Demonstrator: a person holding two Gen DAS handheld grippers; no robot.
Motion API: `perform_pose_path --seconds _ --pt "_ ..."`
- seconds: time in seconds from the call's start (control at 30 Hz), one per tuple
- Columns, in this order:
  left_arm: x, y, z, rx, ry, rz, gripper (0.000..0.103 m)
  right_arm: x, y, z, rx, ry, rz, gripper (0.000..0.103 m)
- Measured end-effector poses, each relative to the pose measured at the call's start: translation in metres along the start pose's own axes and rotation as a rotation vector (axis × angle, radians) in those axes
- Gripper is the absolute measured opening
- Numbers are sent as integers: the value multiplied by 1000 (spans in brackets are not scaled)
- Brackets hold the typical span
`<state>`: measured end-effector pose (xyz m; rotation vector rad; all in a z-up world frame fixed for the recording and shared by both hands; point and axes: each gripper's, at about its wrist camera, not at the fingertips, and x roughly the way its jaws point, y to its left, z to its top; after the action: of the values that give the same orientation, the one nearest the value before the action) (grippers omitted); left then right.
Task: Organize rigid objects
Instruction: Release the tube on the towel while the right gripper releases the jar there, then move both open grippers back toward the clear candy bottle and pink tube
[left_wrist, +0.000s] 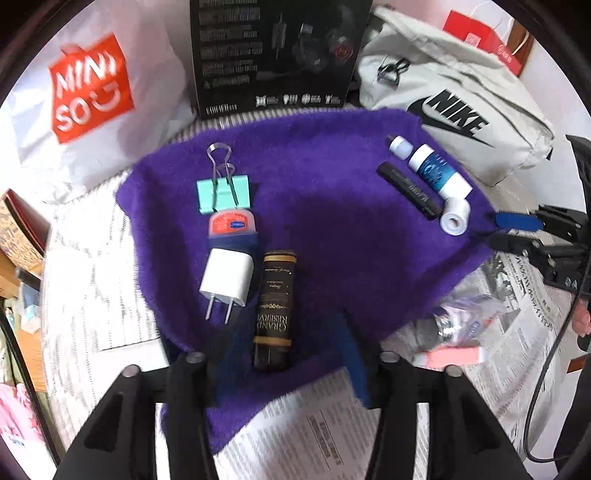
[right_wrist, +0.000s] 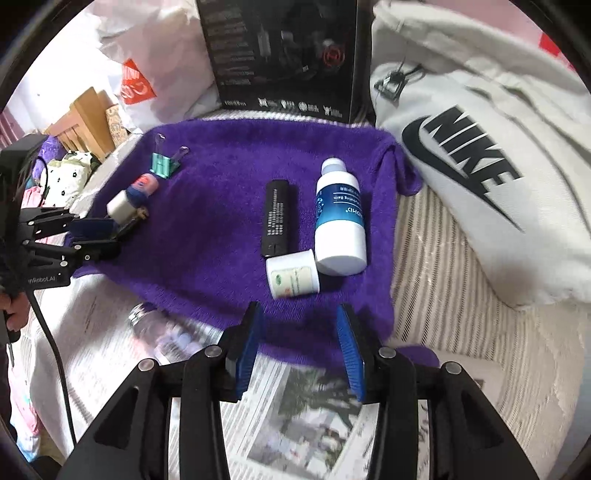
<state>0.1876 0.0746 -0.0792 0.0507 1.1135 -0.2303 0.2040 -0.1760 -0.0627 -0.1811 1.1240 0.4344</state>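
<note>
Two spread, empty grippers, left gripper (left_wrist: 284, 365) and right gripper (right_wrist: 301, 347), over purple towel (right_wrist: 229, 177); Nike bag (right_wrist: 480, 177) alongside.

home bedrm, shopping bag (left_wrist: 74, 99), nike bag (right_wrist: 480, 166), newspaper (right_wrist: 295, 417)

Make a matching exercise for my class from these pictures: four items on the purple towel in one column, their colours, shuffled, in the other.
Column one:
1. metal-handled binder clip
2. square plug-in charger
3. slim cylindrical tube
4. tall rounded lotion bottle

Column two:
A. black
B. white with a blue label
C. mint green
D. plain white

Pairs: 1-C, 2-D, 3-A, 4-B
</note>
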Motion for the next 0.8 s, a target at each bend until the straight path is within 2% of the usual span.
perform_pose_path --seconds 0.2,0.33,0.47,0.6,0.63,0.8 --pt "-32 -4 -20 -43 -83 -40 54 -31 30 -34 -87 -39 107 46" --pt "-39 -7 -37 -68 -96 -64 55 -32 55 -47 -193 -34 125 49" --pt "-42 -8 -53 -91 -92 -97 55 -21 70 -46 -290 -5 102 50" --pt "-37 -5 -68 -125 -78 -119 55 -3 78 -37 -353 46 127 50" --pt "-35 -5 -71 -130 -71 -124 55 3 80 -35 -370 52 108 50" --pt "-29 -9 -80 -114 -39 -114 55 23 88 -25 -406 83 117 48"
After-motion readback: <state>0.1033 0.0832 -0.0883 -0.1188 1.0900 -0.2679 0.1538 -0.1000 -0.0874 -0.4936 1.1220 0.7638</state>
